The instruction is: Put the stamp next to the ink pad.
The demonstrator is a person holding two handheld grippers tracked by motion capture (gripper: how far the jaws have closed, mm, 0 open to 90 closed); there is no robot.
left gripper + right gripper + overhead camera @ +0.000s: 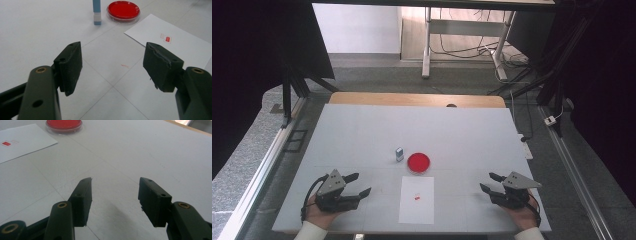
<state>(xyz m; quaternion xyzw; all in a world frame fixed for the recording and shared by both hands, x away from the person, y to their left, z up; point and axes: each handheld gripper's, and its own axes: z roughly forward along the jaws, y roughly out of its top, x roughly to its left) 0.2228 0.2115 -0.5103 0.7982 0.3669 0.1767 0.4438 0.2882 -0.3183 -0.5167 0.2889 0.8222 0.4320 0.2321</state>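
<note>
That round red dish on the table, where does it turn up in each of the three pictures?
High view: the red dish sits near the table's middle, just beyond the white paper sheet.
Left gripper view: the dish is at the top, right of centre, beside a small blue-and-white tube.
Right gripper view: the dish is at the top edge, left of centre, partly cut off.
Shared landmark: the paper sheet with its small red mark, always next to the dish.
</note>
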